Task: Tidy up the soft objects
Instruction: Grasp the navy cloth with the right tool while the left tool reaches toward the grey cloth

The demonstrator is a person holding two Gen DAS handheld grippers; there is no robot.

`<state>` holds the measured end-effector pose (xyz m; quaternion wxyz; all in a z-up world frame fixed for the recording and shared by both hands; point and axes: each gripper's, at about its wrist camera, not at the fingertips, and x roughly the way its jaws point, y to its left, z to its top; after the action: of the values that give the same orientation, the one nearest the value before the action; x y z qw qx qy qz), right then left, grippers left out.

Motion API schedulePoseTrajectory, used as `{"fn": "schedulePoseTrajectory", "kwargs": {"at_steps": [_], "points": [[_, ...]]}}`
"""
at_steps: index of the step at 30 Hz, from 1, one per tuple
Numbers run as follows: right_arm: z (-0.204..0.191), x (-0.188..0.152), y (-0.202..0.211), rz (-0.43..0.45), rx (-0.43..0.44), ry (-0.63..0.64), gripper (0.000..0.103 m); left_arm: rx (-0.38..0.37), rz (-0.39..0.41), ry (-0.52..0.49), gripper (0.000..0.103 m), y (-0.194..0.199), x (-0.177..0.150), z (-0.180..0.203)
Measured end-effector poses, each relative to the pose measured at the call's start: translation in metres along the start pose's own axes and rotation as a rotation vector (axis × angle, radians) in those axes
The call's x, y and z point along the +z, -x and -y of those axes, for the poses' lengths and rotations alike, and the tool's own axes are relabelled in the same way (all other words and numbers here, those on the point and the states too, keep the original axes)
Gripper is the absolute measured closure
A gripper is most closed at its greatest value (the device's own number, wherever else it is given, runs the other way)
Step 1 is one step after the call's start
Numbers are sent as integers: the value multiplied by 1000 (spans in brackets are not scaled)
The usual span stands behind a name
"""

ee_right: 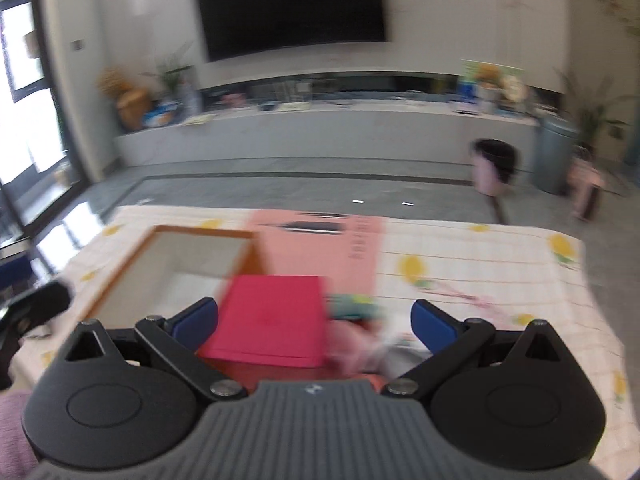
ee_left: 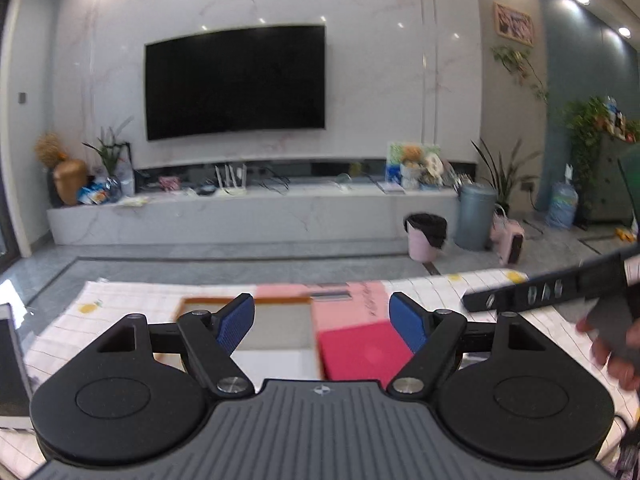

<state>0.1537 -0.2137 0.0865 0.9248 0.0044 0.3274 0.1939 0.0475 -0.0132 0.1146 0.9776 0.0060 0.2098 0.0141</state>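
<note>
Left hand-held gripper (ee_left: 322, 322) spread wide, holding nothing — hovering above the wooden-rimmed box (ee_left: 256, 334) and magenta folded cloth (ee_left: 362, 354). Right hand-held gripper (ee_right: 314, 322) likewise wide apart, empty, over the magenta folded cloth (ee_right: 276, 320) beside a blurred heap of soft items (ee_right: 360, 332) on the surface (ee_right: 480, 264). Cloth's long axis running away from the camera; box (ee_right: 168, 268) just left.

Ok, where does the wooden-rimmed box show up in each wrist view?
Left wrist: the box sits low centre-left, just behind the left hand-held gripper, left of the red folder.
Right wrist: the box lies left of centre, with the red folder to its right.
Shared landmark: the black television on the far wall.
</note>
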Motion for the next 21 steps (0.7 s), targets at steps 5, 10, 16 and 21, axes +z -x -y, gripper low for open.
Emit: {"fn": "schedulePoseTrajectory", "kwargs": {"at_steps": [5, 10, 16, 21], "points": [[77, -16, -28, -65, -117, -140, 2, -54, -103, -96, 12, -42, -33, 49], [141, -54, -72, -166, -162, -280, 21, -126, -157, -170, 12, -79, -73, 95], [181, -71, -115, -246, -163, -375, 28, -233, -196, -277, 12, -111, -120, 137], [191, -76, -145, -295, -117, -425, 38, -250, -191, -276, 12, -135, -134, 149]]}}
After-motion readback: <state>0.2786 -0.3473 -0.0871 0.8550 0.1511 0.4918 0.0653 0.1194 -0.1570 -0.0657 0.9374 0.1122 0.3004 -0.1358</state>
